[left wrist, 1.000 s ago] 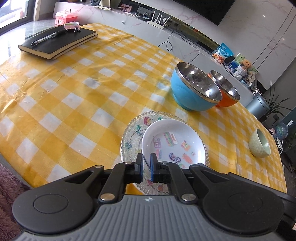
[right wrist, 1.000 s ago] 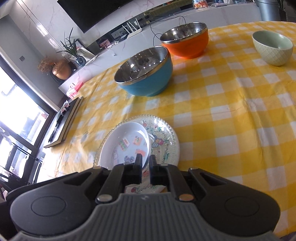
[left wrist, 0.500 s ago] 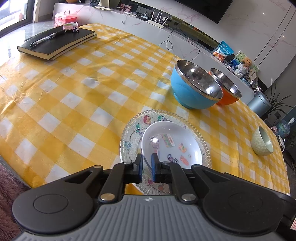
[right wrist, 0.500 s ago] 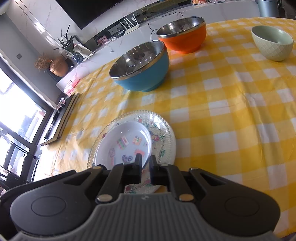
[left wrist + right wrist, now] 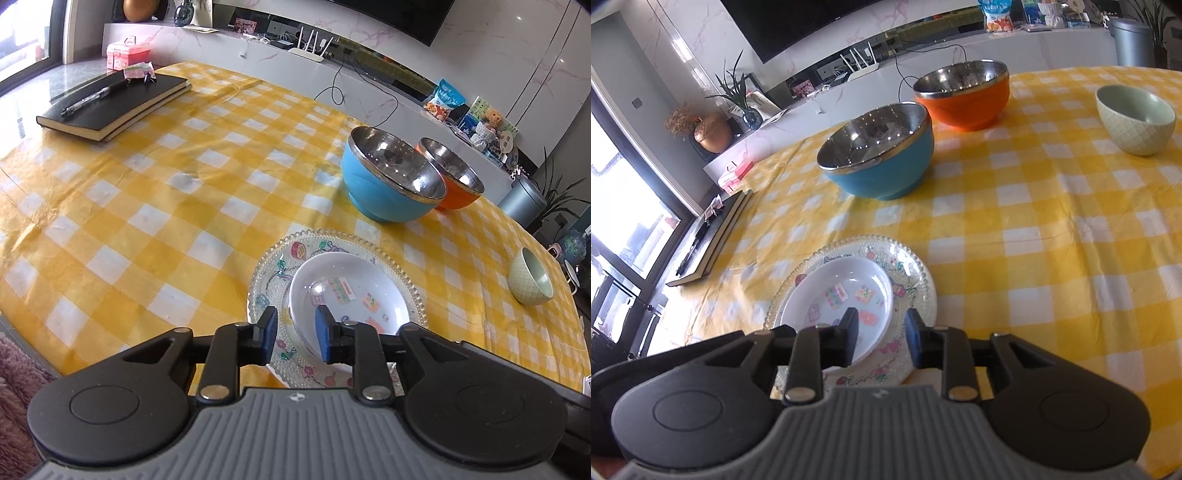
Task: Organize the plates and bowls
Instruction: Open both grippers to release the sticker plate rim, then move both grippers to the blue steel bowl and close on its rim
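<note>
Bench [image 5: 110, 229] covered in glossy yellow-white checked cloth, slightly wrinkled. Lower centre of both views: round clear glass plate [image 5: 273, 258] with beaded rim and cartoon prints, white shallow plastic dish [image 5: 351, 291] with sticker-like pictures sitting in it, off-centre. Dish holds nothing else.

Left tongs [image 5: 295, 334]: jaws opening, narrow gap, blue pads astride the dish's near rim, not pressing. Right tongs [image 5: 879, 334]: jaws opening, narrow gap, dish rim between them, no pressing visible.

Right of centre in the left view: blue bowl [image 5: 376, 195] with shiny steel inside, empty; orange bowl [image 5: 458, 192] of the same kind just behind it, touching or nearly. Pale green ribbed ceramic bowl [image 5: 528, 284] at right edge, empty, well apart. Upper left: black notebook [image 5: 110, 107] with pen [image 5: 92, 98] on top.
</note>
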A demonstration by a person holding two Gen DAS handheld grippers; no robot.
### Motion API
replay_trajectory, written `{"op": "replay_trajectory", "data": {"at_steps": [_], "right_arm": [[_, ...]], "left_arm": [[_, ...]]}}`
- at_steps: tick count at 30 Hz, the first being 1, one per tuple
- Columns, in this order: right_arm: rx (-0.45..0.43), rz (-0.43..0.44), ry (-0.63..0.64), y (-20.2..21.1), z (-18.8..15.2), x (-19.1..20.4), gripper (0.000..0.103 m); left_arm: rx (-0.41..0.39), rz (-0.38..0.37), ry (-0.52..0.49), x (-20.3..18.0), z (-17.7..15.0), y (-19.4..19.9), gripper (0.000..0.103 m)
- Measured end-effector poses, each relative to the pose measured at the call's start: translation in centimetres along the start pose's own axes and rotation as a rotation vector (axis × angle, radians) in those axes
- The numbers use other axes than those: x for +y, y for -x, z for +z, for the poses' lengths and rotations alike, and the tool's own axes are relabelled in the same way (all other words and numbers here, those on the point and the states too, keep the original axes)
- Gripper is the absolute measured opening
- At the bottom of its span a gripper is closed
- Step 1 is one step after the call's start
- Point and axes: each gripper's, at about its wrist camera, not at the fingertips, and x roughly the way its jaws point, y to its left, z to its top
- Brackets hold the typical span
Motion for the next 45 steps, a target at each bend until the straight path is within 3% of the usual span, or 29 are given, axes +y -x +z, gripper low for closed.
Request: {"op": "replay_trajectory", "data": {"at_steps": [6,10,15,18,20,24,29,32,37,45], "right_arm": [[-0.028,-0.021,0.037,0.8,0.3,0.2,0.035],[-0.065,-0.031,0.065,1.4,0.9,0.4,0.037],[-0.124,-0.051,0.108,1.9,2.4,0.6,0.045],[-0.167,-0.083,0.121,1.9,3.8,0.6,0.052],[-0.190,-0.101,0.125,1.8,4.8,0.6,0.066],[-0.225,-0.156,0.125,1.4,6.7,0.7,0.078],[-0.214,-0.262,0.108,0.1,9.2,0.7,0.080],[-0.232,-0.238,0.097,-0.3,10.3,0.3,0.080],[-0.240,-0.229,0.066,-1.7,12.0,0.0,0.079],[-0.185,-0.206,0.017,-5.4,14.0,-0.5,0.064]], "left_arm": [[-0.030,0.024,0.004,0.1,0.4,0.7,0.034],[-0.058,-0.034,0.003,-0.3,1.4,1.6,0.042],[-0.080,-0.066,0.004,-1.2,3.5,2.0,0.042],[-0.105,-0.071,-0.024,-2.3,5.1,2.2,0.043],[-0.125,-0.064,-0.058,-3.3,6.1,2.1,0.043],[-0.163,-0.051,-0.127,-5.1,8.0,1.6,0.043],[-0.159,-0.053,-0.213,-6.8,10.3,-0.2,0.043],[-0.161,-0.042,-0.217,-7.1,11.6,-1.4,0.046],[-0.101,-0.064,-0.155,-6.3,13.8,-4.1,0.049],[-0.076,-0.073,-0.135,-4.9,14.5,-8.2,0.049]]}}
